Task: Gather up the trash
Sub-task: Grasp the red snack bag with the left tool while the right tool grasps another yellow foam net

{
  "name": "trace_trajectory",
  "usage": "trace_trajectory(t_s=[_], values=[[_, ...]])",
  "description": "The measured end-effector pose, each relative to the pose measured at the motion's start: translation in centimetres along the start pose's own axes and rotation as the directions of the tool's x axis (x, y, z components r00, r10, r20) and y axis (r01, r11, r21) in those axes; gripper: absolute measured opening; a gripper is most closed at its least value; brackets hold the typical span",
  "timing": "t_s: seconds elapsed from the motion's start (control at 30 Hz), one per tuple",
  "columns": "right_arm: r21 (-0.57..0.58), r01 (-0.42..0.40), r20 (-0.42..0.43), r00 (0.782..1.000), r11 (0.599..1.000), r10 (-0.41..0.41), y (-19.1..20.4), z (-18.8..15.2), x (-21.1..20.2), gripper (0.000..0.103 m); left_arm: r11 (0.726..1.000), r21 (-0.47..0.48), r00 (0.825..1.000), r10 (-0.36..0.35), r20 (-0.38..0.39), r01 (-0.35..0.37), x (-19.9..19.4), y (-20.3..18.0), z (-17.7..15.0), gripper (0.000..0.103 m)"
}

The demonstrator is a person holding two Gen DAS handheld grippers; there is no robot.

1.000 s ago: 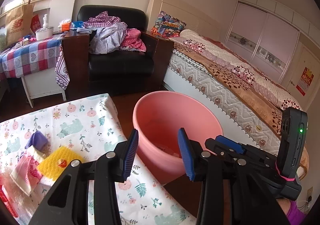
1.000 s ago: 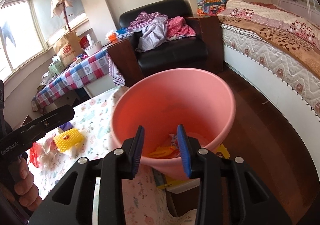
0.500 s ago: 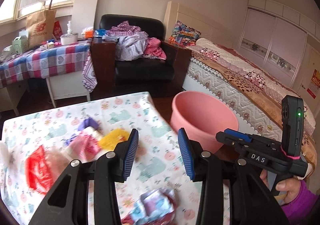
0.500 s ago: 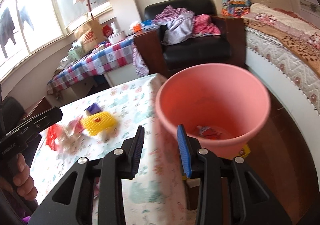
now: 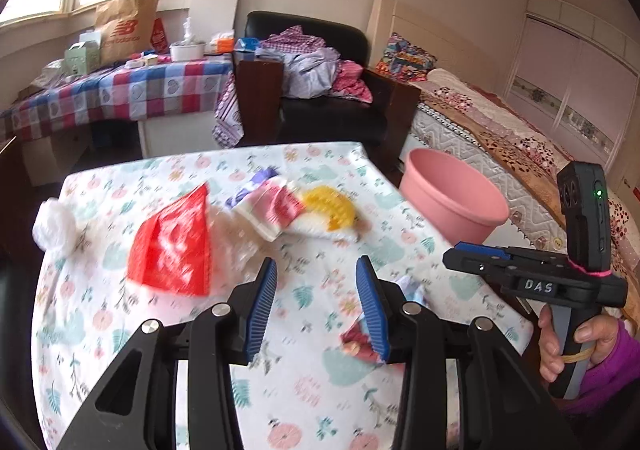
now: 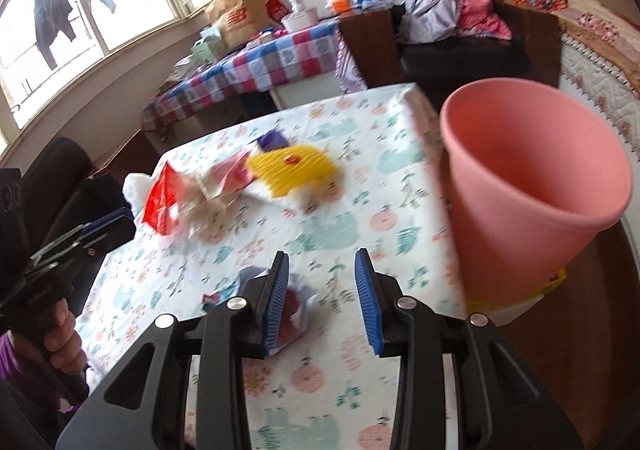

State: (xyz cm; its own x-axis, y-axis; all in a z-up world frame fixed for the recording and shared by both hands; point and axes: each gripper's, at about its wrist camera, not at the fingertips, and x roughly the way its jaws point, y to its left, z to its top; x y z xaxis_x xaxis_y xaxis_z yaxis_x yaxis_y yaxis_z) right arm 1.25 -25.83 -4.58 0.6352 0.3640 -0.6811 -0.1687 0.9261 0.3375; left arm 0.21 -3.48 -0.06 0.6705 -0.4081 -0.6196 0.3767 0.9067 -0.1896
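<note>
Trash wrapper [image 6: 294, 300] lies blurred, half-hidden behind right tongs [image 6: 322, 300]

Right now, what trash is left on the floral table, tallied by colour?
Red bag: 1
White wad: 1
Pink-and-white wrapper: 1
Purple scrap: 1
Yellow mesh piece: 1
Crumpled pale-and-red wrapper: 1
Total: 6 that I can separate; the middle pile is blurred.

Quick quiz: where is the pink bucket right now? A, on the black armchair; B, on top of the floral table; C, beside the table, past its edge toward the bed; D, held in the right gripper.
C: the pink bucket stands off the floral table, past its bed-side edge.
</note>
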Motion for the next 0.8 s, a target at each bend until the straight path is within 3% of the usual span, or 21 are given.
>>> trace_trajectory(t_s=[0.2, 0.5, 0.6, 0.67, 0.8], values=[[-0.027, -0.041, -0.065, 0.997, 0.999, 0.039, 1.7, -0.8, 2.3, 0.035, 0.995, -0.078, 0.997, 0.062, -0.05, -0.065, 0.6, 2.7, -2.0, 0.04], [-0.043, -0.051, -0.076, 0.996, 0.998, 0.048, 1.8, -0.4, 3.0, 0.035, 0.961, -0.183, 0.978, 0.211, 0.005, -0.206, 0.2, 7.3, -0.1, 0.04], [-0.034, -0.047, -0.082, 0.996, 0.998, 0.044, 1.4, -0.4, 3.2, 0.035, 0.95, -0.221, 0.974, 0.228, 0.007, -0.221, 0.9, 9.5, 0.6, 0.041], [-0.031, -0.042, -0.083, 0.996, 0.999, 0.039, 1.1, -0.3, 3.2, 0.035, 0.95, -0.218, 0.974, 0.228, -0.011, -0.225, 1.8, 10.4, 1.0, 0.056], [-0.022, -0.034, -0.082, 0.996, 0.999, 0.032, 0.7, 0.0, 3.4, 0.035, 0.954, -0.223, 0.98, 0.189, -0.065, -0.199, 4.3, 12.1, 1.0, 0.057]])
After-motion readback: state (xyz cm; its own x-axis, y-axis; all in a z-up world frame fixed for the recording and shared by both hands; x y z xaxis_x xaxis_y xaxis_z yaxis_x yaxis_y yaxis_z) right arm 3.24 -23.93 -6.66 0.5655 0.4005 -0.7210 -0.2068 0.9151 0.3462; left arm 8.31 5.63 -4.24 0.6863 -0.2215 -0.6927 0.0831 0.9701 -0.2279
